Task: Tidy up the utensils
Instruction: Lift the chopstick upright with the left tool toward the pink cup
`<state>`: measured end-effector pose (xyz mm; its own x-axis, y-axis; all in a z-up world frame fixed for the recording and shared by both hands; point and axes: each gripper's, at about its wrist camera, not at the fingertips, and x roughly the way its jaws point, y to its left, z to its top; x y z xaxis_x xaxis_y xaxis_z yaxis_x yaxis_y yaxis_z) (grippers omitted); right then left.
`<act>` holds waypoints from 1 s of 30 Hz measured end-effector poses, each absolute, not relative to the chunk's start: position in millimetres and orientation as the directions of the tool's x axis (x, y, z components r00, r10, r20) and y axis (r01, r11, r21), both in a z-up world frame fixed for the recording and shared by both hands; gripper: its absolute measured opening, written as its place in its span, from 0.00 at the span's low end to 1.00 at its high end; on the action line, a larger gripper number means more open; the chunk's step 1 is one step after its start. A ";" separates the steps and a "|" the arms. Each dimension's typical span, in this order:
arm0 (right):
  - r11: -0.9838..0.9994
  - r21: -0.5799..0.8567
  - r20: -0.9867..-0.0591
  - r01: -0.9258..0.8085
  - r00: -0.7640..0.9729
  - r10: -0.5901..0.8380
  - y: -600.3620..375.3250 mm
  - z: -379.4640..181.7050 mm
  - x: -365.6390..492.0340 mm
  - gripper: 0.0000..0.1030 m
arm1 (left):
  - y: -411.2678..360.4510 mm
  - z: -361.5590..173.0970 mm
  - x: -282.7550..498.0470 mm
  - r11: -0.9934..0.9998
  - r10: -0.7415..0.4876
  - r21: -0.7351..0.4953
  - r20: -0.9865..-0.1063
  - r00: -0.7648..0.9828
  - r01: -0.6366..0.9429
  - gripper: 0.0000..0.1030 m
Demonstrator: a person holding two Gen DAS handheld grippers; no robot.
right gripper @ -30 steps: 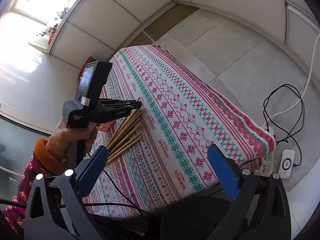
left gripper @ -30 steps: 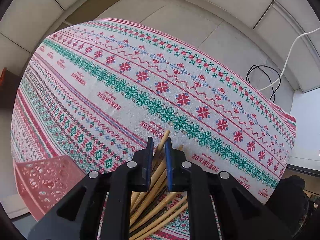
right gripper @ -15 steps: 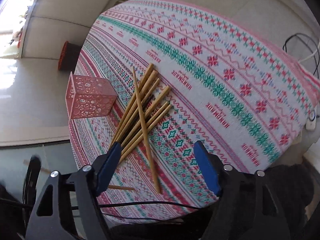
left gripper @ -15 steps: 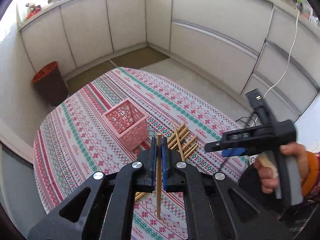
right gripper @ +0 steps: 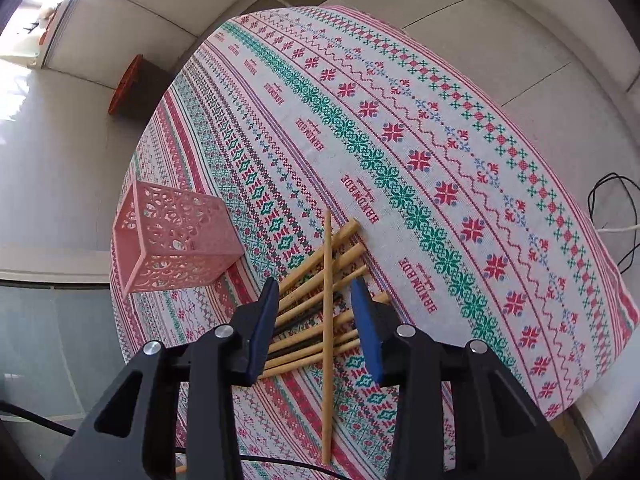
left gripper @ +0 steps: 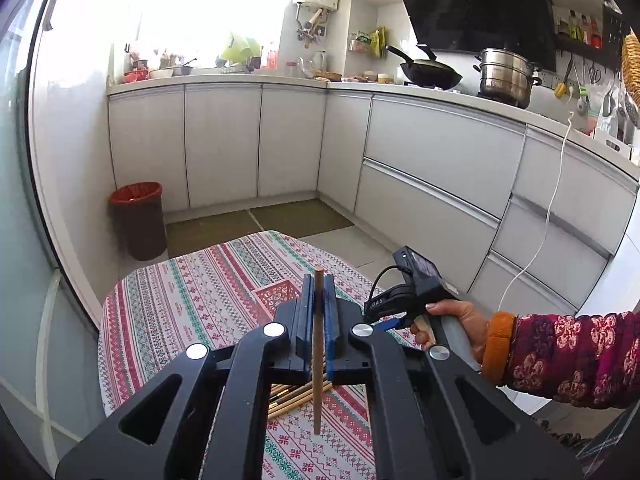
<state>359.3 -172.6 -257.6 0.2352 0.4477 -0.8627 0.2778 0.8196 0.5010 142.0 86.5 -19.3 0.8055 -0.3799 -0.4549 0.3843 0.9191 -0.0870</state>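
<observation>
My left gripper [left gripper: 319, 280] is shut on one wooden chopstick [left gripper: 318, 360], which stands upright between its pads, lifted above the table. Behind its fingers sits the pink lattice basket [left gripper: 276, 294], and the chopstick pile [left gripper: 296, 396] lies below. My right gripper [right gripper: 314, 284] hovers over that pile [right gripper: 312, 280], pointing down. Its jaws are closing. A single chopstick [right gripper: 327, 380] lies across the pile and runs between them, touching neither pad. The pink basket [right gripper: 172, 240] stands to the left of the pile.
A patterned cloth [right gripper: 440, 140] covers the table. A person's hand and floral sleeve [left gripper: 560, 356] hold the right gripper [left gripper: 390, 325]. A red-lined bin [left gripper: 138, 220] stands by the white cabinets [left gripper: 432, 184]. Cables [right gripper: 612, 200] lie on the floor.
The left gripper rose from the pile with one chopstick and tipped up toward the kitchen. The right gripper came down over the pile and its jaws narrowed.
</observation>
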 end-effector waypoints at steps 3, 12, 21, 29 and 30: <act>0.844 0.472 -0.880 0.253 0.199 0.432 -164.9 -267.0 371.4 0.29 | 85.3 -21.8 138.1 0.921 -0.379 -0.097 -0.457 0.804 0.379 0.04; 0.896 0.394 -0.918 0.205 0.134 0.374 -142.1 -286.0 412.2 0.21 | 84.6 -26.1 144.0 0.922 -0.380 -0.117 -0.460 0.803 0.369 0.04; 0.909 0.363 -0.930 0.205 0.146 0.338 -138.4 -291.4 411.2 0.05 | 89.6 -26.1 151.7 0.932 -0.361 -0.146 -0.486 0.796 0.333 0.04; 0.887 0.446 -0.863 0.122 0.321 0.390 -158.4 -231.3 355.9 0.05 | 88.7 -12.9 141.5 0.947 -0.321 -0.159 -0.483 0.814 0.279 0.04; 0.886 0.455 -0.850 0.094 0.343 0.400 -160.5 -221.1 347.1 0.05 | 88.0 -11.6 139.8 0.949 -0.315 -0.163 -0.483 0.817 0.270 0.04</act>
<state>347.1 -160.5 -221.1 0.3430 0.3999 -0.8500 0.0937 0.8858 0.4546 139.8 88.0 -11.6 0.8171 -0.3149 -0.4829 0.2696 0.9491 -0.1627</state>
